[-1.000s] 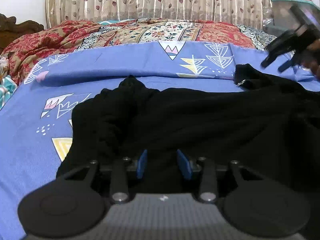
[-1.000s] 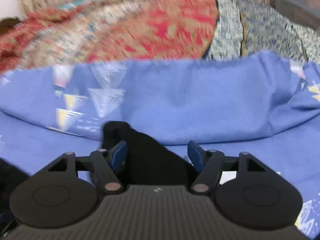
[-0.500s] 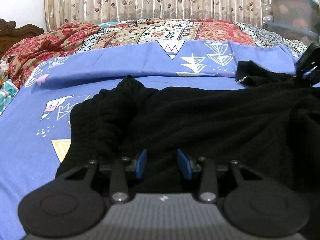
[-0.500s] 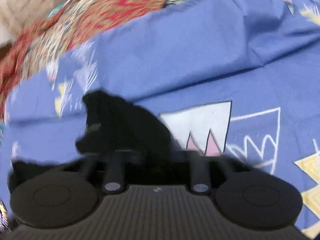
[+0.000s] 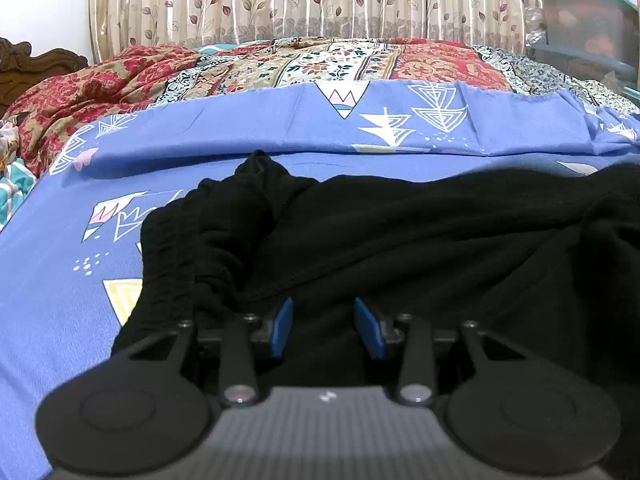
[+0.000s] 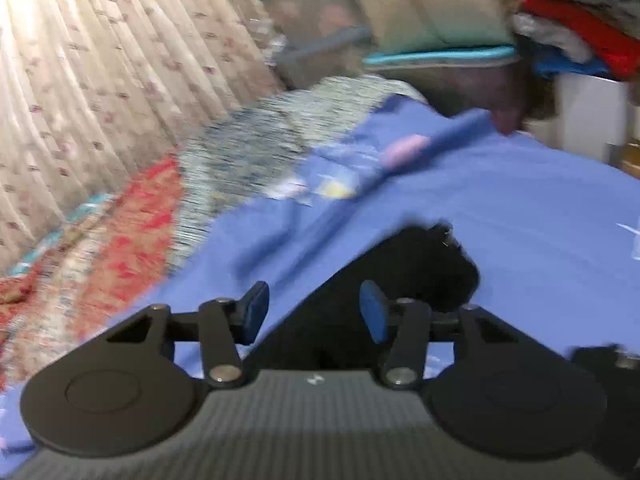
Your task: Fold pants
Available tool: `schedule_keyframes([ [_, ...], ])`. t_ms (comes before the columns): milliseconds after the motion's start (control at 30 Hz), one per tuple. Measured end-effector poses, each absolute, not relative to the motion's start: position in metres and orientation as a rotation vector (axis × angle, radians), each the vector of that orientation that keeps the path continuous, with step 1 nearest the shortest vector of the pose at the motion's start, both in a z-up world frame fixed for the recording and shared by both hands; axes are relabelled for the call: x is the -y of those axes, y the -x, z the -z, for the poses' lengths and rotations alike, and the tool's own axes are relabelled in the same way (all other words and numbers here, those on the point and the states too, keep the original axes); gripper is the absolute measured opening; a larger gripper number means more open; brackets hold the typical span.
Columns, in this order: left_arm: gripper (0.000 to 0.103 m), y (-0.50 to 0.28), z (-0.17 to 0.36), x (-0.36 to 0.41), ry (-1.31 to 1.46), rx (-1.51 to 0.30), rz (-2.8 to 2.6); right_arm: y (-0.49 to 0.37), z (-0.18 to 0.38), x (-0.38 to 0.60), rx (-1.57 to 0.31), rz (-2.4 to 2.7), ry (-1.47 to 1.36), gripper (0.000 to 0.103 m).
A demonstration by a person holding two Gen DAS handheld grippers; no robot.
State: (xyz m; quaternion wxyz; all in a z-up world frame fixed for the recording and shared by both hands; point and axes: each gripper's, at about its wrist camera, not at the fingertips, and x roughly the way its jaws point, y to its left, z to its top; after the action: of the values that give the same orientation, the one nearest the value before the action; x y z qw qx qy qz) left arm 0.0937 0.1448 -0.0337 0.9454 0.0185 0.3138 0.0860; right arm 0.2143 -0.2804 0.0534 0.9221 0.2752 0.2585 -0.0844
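The right gripper has swung sideways off its earlier pinch; its fingers are opening, black pants seemingly loose between them. The left gripper stays narrow, fabric between its fingers, grip unclear. The leg looks pulled straight on the bed.

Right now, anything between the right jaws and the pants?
Nothing visible. The black pants run straight into the opening jaws of the right gripper, only blue bedsheet around them.

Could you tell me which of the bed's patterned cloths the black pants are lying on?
The blue sheet with triangle prints; the red floral quilt lies beyond the pants.
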Motion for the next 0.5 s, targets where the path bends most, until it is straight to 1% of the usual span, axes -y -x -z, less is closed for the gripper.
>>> schedule_keyframes([
  [100,0.037,-0.095,0.032,-0.144,-0.039,-0.649,-0.173,-0.192,-0.035,0.328,-0.566,0.281,-0.659,0.054],
  [167,0.041,-0.096,0.027,-0.143,-0.048,-0.667,-0.165,-0.188,-0.026,0.352,-0.584,0.332,-0.727,0.055],
  [200,0.045,-0.095,0.021,-0.142,-0.048,-0.671,-0.156,-0.184,-0.023,0.362,-0.581,0.34,-0.739,0.055],
  [267,0.045,-0.09,0.002,-0.145,-0.013,-0.631,-0.133,-0.179,-0.024,0.379,-0.565,0.354,-0.738,0.055],
  [300,0.048,-0.086,-0.013,-0.149,-0.001,-0.584,-0.126,-0.179,-0.022,0.385,-0.559,0.356,-0.735,0.055],
  [333,0.054,-0.086,-0.024,-0.151,-0.008,-0.547,-0.133,-0.179,-0.019,0.391,-0.561,0.353,-0.734,0.055],
  [367,0.058,-0.087,-0.036,-0.154,-0.03,-0.508,-0.153,-0.178,-0.017,0.395,-0.567,0.348,-0.736,0.055],
  [400,0.065,-0.092,-0.045,-0.158,-0.061,-0.484,-0.181,-0.181,-0.015,0.398,-0.576,0.342,-0.744,0.055],
  [433,0.067,-0.099,-0.052,-0.163,-0.092,-0.475,-0.205,-0.184,-0.011,0.4,-0.589,0.33,-0.759,0.055],
  [500,0.067,-0.116,-0.061,-0.176,-0.166,-0.488,-0.24,-0.183,-0.005,0.402,-0.617,0.306,-0.801,0.055],
])
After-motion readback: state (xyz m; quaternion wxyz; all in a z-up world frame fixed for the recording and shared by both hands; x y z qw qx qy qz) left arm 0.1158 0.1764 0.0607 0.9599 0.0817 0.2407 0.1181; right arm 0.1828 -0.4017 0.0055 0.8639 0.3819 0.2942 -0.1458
